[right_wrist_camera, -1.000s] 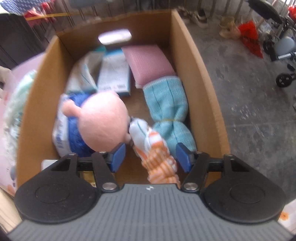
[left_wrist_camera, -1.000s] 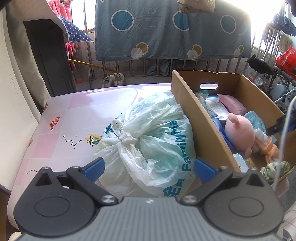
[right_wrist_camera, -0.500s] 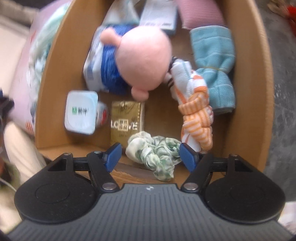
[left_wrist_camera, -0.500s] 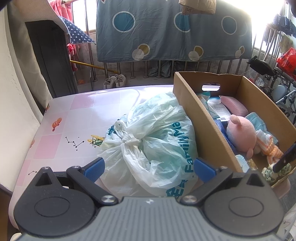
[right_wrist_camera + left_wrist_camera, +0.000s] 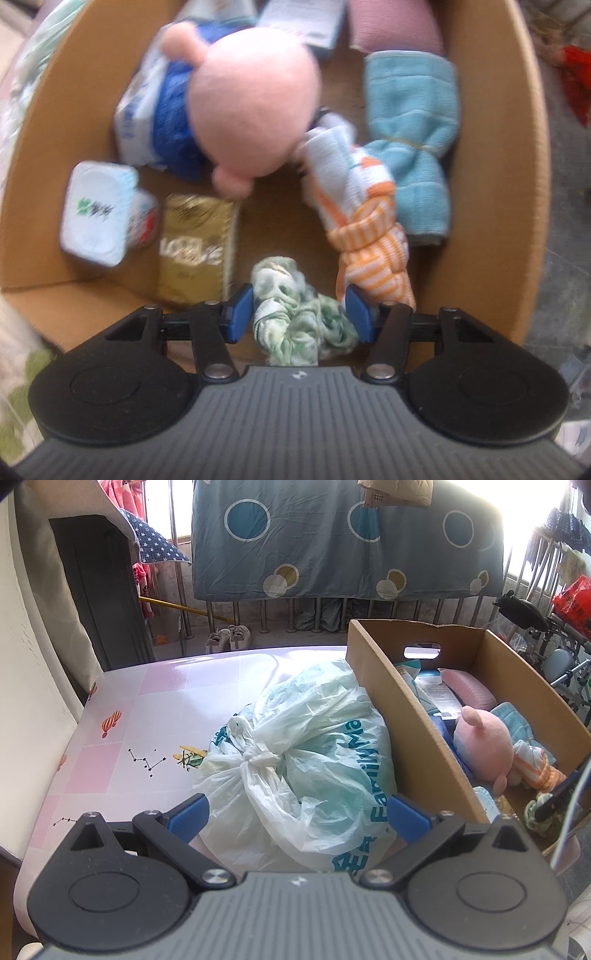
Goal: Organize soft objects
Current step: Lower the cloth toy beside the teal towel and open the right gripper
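A: Over on the left, left gripper [image 5: 297, 814] spread wide, nothing between the blue pads, hovering above a knotted plastic bag [image 5: 306, 760] on the pink table [image 5: 162, 698].

B: And hard against that bag's right side, a cardboard box [image 5: 402, 716], open-topped.

A: Inside, from the left wall: yogurt cup [image 5: 98, 212] tipped on its side, gold packet [image 5: 194, 249] just beside it, blue-and-white pack [image 5: 155, 129] behind.

B: Pink plush toy [image 5: 251, 110] lying across that pack, mid-box.

A: Down front now: right gripper [image 5: 300, 309] closed in on the green scrunchie [image 5: 295, 314], pads pressing both sides, right at the box's near wall.

B: Touching on the right, an orange-striped sock bundle [image 5: 365, 229].

A: Beyond that, light blue towel [image 5: 413, 140] tied at the middle, against the right wall; pink cloth [image 5: 395, 26] at the far end.
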Available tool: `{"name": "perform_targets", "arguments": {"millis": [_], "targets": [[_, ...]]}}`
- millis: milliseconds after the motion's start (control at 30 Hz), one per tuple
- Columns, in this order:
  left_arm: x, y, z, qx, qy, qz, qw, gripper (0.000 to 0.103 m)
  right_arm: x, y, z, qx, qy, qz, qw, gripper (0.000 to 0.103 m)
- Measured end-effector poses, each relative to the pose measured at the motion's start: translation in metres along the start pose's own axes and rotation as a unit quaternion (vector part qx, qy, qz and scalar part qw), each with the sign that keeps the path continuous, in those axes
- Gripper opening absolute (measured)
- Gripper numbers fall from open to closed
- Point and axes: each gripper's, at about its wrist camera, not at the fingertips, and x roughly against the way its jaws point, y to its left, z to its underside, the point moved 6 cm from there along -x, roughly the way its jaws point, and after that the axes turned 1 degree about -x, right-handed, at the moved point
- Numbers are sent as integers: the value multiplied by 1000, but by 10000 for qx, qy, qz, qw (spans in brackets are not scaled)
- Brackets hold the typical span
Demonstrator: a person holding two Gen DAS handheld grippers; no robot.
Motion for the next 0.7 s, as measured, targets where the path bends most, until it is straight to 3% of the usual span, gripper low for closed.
{"name": "perform_targets", "arguments": {"millis": [167,367,500,700], "targets": [[1,-1,0,-21,2,7,10000,103,9,-12,-6,-766,-514,-501,9945,52],[2,-2,0,-45,-22,1,10000,103,37,-28,-5,-1626,-1100,-1197,9732,53],[2,-2,0,-45,-22,6,10000,103,59,-32,-1,-1773,-1340,-1382,9651,65],[3,-2,0,-43,-17,-2,10000,103,68,-14,-15,-1793,-1624,-1652,9561,73]]}}
